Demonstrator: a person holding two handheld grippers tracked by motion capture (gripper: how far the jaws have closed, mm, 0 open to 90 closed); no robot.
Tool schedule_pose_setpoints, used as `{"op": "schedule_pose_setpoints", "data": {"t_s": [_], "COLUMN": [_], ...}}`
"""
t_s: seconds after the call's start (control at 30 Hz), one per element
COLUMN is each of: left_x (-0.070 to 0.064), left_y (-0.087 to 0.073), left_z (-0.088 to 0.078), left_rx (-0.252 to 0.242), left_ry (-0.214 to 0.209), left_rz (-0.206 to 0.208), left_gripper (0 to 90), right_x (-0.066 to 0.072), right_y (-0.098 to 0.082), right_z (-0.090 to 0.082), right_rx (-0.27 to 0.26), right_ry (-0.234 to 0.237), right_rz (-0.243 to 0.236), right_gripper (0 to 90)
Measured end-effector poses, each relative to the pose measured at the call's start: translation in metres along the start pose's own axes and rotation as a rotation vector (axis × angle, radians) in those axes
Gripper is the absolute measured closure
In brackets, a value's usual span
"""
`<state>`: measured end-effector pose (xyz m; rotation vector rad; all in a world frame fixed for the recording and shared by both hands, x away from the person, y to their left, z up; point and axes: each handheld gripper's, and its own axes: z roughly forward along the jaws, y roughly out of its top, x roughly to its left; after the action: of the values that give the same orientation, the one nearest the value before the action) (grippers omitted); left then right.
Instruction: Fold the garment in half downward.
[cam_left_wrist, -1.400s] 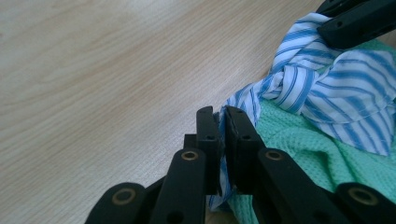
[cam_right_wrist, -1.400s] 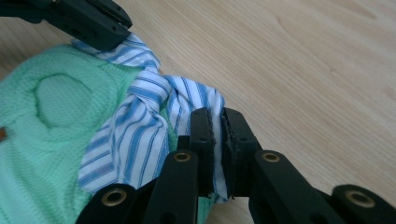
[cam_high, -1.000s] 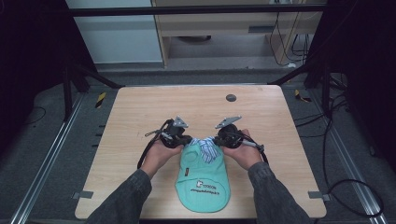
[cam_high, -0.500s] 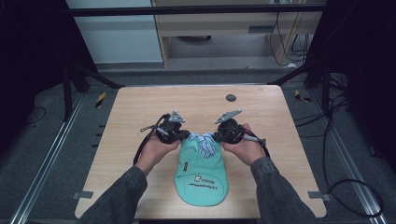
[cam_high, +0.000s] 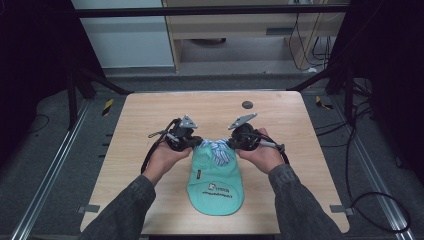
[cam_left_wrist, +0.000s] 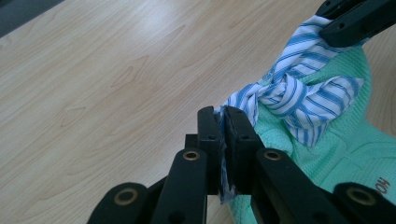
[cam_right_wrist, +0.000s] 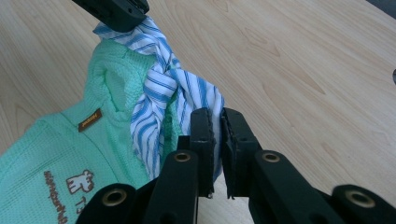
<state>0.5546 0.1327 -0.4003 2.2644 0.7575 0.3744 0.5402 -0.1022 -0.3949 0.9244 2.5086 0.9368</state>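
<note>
A mint-green knit garment with a white printed logo lies at the middle of the wooden table. Its top end carries a knotted blue-and-white striped tie. My left gripper is shut on the left end of this striped tie, with cloth pinched between its pads. My right gripper is shut on the right end of the striped tie, with fabric caught between its jaws. The garment's top hangs lifted between the two grippers, while its lower part rests on the wood.
A small dark round disc sits near the table's far edge. Bare wood lies to the left and right of the garment. Black frame bars and cables surround the table on the floor.
Both hands have risen a little, still shut on the tie ends. The garment's top end has lifted with them and the garment has slid slightly toward the far side.
</note>
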Motion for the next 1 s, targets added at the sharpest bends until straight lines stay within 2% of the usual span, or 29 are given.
{"op": "schedule_pose_setpoints", "data": {"t_s": [0.67,0.87,1.0], "left_x": [0.009,0.011,0.014], "left_y": [0.011,0.014,0.019], "left_z": [-0.008,-0.011,-0.015], "left_rx": [-0.011,-0.013,-0.027], "left_ry": [0.02,0.043,0.053], "left_rz": [0.008,0.019,0.016], "left_gripper": [86.0,86.2,86.2], "right_x": [-0.003,-0.003,-0.003], "right_y": [0.017,0.021,0.027], "right_z": [-0.008,-0.007,-0.008], "right_rx": [-0.009,-0.01,-0.019], "right_ry": [-0.034,-0.039,-0.059], "right_rz": [-0.045,-0.05,-0.06], "right_gripper": [84.6,84.9,84.8]}}
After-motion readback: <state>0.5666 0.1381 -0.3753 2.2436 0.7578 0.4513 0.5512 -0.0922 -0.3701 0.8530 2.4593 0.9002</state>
